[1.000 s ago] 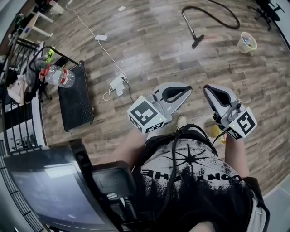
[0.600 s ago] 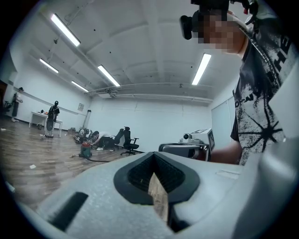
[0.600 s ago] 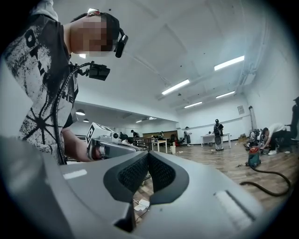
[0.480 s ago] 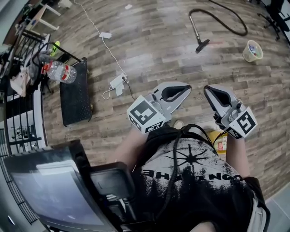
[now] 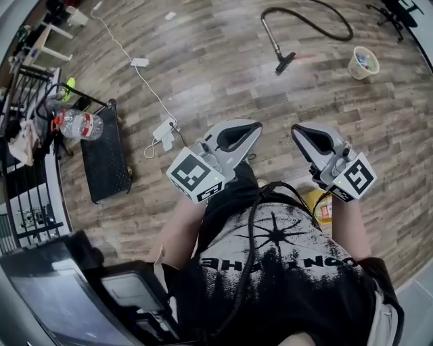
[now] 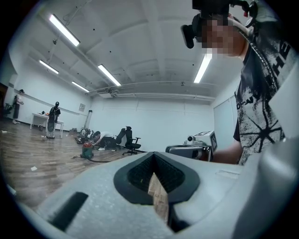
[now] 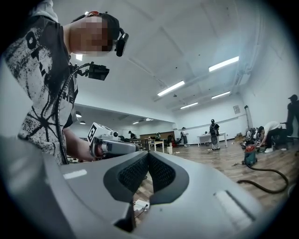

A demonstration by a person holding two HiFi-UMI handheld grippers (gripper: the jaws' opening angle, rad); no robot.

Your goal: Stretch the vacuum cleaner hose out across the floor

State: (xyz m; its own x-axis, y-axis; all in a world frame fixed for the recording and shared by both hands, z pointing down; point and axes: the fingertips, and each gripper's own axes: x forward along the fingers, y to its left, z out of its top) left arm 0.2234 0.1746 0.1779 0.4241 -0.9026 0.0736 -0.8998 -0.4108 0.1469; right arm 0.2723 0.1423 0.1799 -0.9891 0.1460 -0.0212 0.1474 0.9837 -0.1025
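Vacuum cleaner hose [image 5: 308,21] lies in a loose loop on the wooden floor [image 5: 223,81] at the far side of the head view, well apart from both grippers. One end joins a rigid wand [image 5: 272,37], which runs down to a black floor head [image 5: 285,63] resting on the boards. In the right gripper view the hose shows as a dark curve on the floor at the right edge, near a red canister [image 7: 250,156]. The left gripper view shows that canister far off at its left.

The left gripper [image 5: 254,128] is held out in front of the person's body and points away over the floor. Its 2 fingers are closed tip to tip with nothing between them. The right gripper [image 5: 298,132] is held alongside it, near but not touching. Its 2 fingers are also pressed together and empty.

A cream bucket [image 5: 363,62] with coloured bits inside stands on the floor to the right of the floor head. A white power strip [image 5: 164,128] with a thin white cable [image 5: 145,78] lies on the floor to the left of the left gripper. Further left are a black mat [image 5: 108,152] and a clear water bottle [image 5: 80,124] with a red cap. A black cord [image 5: 252,250] hangs down the front of the person's printed black shirt [image 5: 298,284].
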